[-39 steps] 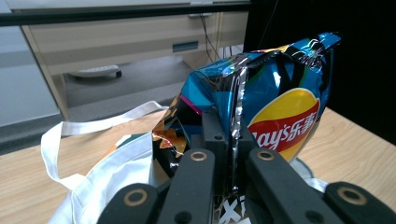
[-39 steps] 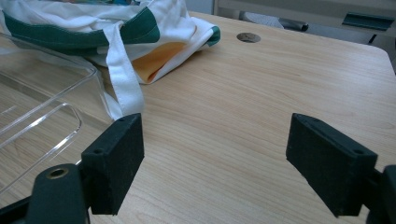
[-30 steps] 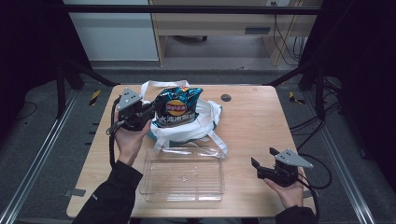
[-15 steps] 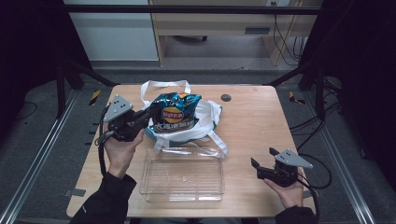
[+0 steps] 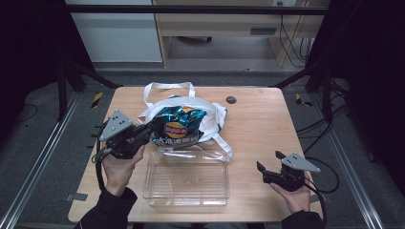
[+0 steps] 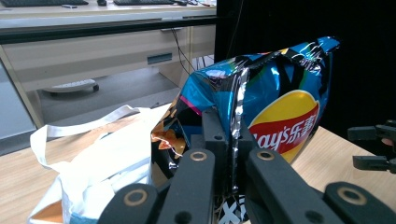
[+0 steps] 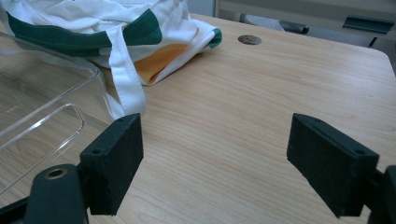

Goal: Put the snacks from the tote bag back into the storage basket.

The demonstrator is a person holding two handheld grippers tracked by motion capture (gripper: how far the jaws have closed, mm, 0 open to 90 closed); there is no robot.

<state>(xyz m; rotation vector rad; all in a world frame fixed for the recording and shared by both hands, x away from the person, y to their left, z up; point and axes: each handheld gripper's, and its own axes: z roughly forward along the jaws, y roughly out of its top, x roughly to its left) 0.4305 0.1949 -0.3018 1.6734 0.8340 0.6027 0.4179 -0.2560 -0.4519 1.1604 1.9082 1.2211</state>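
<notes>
The chip bag [image 5: 179, 131] has been drawn leftward out of the white tote [image 5: 210, 112] and is held above the surface [image 5: 258, 129], pinched by the left gripper [image 5: 152, 128]; the clear tray [image 5: 187, 177] is judged its destination. The right gripper's [image 5: 268, 164] fingers [image 7: 114, 161] are spread, idle.

The wooden table [image 5: 258, 129] bears a white tote bag [image 5: 210, 114] — and a clear tray [image 5: 186, 179].

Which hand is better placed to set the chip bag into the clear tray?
Left: its tool already pinches the chip bag just behind the clear tray; the right tool rests open, empty, beside it.
</notes>
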